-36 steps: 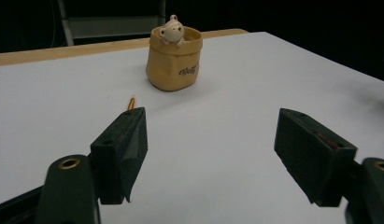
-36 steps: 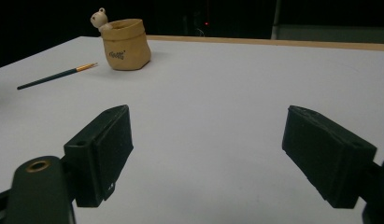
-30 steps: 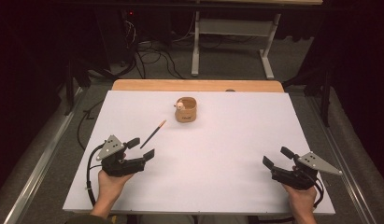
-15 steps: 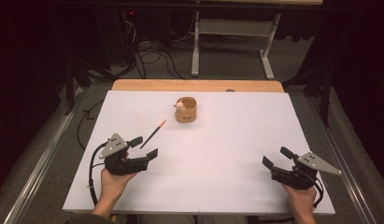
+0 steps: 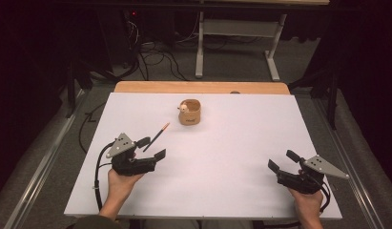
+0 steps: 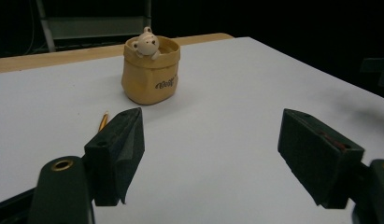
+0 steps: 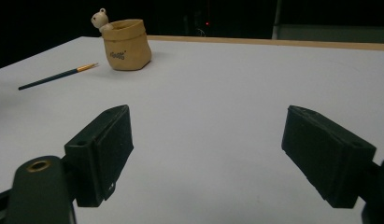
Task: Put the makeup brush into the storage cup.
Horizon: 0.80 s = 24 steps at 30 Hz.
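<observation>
Two grippers, both with jaws wide and empty — your left gripper (image 5: pixel 152 148) sits just beside the paintbrush (image 5: pixel 156 137), your right gripper (image 5: pixel 283 162) well apart; the pot (image 5: pixel 190 112) stands beyond.

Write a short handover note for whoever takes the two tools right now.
Left tool: open and holding nothing, at the near left of the white table, right beside the brush.
Right tool: open and holding nothing, at the near right, far from both things.
Brush: lies flat on the table, its pale tip toward the pot.
Pot: tan, sack-shaped, with a small bear figure on its rim, upright near the far edge.
Done: nothing gripped so far.
Left, judging by the layout: probably pick up the brush with the left tool and stand it in the pot.
</observation>
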### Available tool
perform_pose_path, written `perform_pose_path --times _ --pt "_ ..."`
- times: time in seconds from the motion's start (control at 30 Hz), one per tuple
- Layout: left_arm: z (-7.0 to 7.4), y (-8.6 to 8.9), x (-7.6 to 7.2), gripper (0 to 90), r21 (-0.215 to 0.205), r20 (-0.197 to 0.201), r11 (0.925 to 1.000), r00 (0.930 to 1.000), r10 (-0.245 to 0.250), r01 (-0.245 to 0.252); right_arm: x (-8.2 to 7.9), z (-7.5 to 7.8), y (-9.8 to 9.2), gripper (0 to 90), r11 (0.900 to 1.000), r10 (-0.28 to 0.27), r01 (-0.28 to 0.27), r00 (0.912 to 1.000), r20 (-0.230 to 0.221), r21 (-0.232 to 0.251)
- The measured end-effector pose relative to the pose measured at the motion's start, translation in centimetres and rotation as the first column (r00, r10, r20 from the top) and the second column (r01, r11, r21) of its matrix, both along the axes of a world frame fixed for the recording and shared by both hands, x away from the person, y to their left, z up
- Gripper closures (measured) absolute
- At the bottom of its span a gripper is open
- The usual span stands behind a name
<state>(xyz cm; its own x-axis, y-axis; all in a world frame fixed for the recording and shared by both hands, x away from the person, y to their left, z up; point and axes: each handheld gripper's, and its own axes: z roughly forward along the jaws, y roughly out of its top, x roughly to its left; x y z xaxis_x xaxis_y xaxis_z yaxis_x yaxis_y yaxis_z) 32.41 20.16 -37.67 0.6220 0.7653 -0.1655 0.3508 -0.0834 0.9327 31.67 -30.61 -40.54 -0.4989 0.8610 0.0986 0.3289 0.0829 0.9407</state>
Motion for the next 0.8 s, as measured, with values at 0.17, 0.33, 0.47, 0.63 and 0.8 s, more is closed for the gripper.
perform_pose_path --times 0.17,0.33,0.47,0.63,0.8 --pt "0.1 -0.4 0.4 23.5 0.001 -0.001 1.0000 1.0000 -0.003 0.003 0.0 0.0 0.0 18.2 1.000 0.003 -0.003 1.0000 0.000 -0.005" --pt "0.1 -0.7 0.9 23.5 0.004 -0.007 1.0000 1.0000 -0.002 0.002 0.0 0.0 -0.1 18.2 1.000 0.001 -0.001 1.0000 0.000 0.000" --pt "0.2 -0.9 1.2 23.5 0.006 -0.010 1.0000 0.9999 -0.003 0.003 0.0 0.0 0.0 18.2 1.000 0.002 -0.002 1.0000 0.000 0.001" --pt "0.3 -1.1 1.9 23.6 0.007 -0.013 1.0000 0.9999 0.001 -0.001 0.0 0.0 -0.1 18.3 1.000 0.007 -0.007 1.0000 0.000 -0.001" --pt "0.4 -1.3 2.5 23.6 0.010 -0.016 0.9999 0.9998 0.009 -0.009 0.0 0.0 0.0 18.2 1.000 0.006 -0.006 1.0000 -0.001 -0.001"
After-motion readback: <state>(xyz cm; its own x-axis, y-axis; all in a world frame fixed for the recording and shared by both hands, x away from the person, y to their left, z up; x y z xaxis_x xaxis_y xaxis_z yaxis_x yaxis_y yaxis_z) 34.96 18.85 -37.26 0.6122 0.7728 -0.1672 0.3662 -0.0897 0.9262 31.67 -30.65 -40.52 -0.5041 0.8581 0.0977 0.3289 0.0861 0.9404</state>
